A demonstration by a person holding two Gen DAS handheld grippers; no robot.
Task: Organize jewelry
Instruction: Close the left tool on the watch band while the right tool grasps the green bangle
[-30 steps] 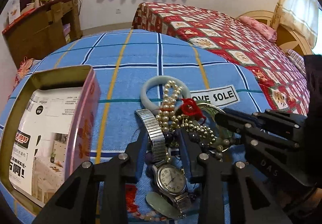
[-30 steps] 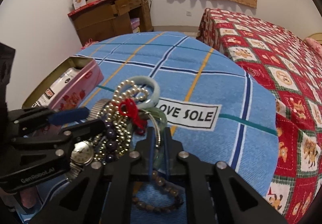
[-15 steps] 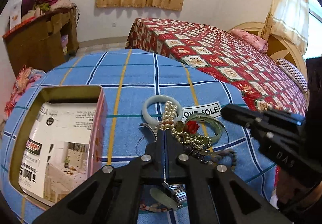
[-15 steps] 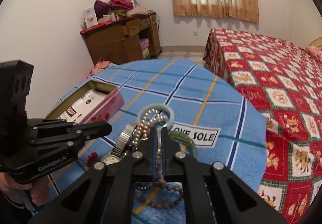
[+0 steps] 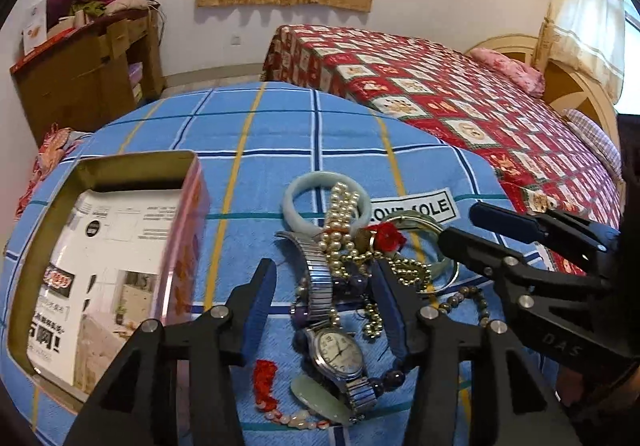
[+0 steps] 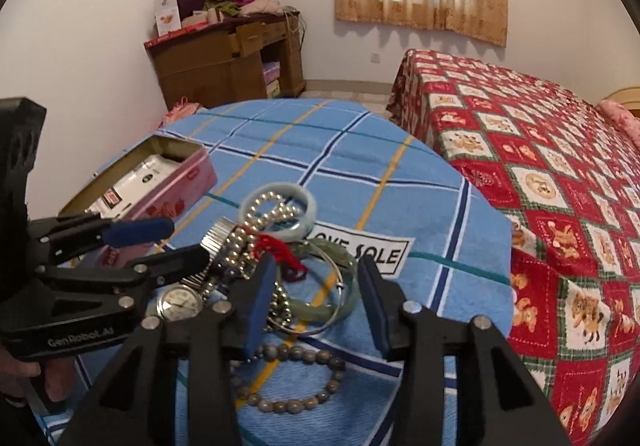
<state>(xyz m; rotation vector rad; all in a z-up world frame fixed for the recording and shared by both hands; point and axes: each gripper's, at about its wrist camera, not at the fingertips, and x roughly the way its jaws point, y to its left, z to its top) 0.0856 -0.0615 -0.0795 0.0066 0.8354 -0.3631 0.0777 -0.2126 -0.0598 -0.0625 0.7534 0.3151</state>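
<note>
**Both sets of fingers parting over the jewelry heap**

At the bottom centre of the left wrist view, the left gripper (image 5: 324, 286) has its fingers spreading, set astride the wristwatch (image 5: 338, 352) and its steel band without pressing on either. Low in the frame beside the watch lie a pale green pendant (image 5: 320, 398) and a red tassel (image 5: 266, 376).

At the bottom centre of the right wrist view, the right gripper (image 6: 318, 286) is likewise opening, its fingers either side of the dark green bangle (image 6: 340, 302) and a thin wire hoop, touching neither as far as can be seen. A grey bead bracelet (image 6: 296, 378) lies below them.

Further up, at mid-frame, the pearl strand (image 5: 340, 217) drapes across the pale jade bangle (image 5: 304, 193), with a red knot (image 5: 388, 236) just right of it. All of this rests on the blue checked tabletop (image 5: 256, 133). At the left edge sits the open pink tin (image 5: 108, 262), holding only a printed leaflet. Beyond, at upper right, stands a bed (image 5: 440, 85) with a red patterned cover.
</note>
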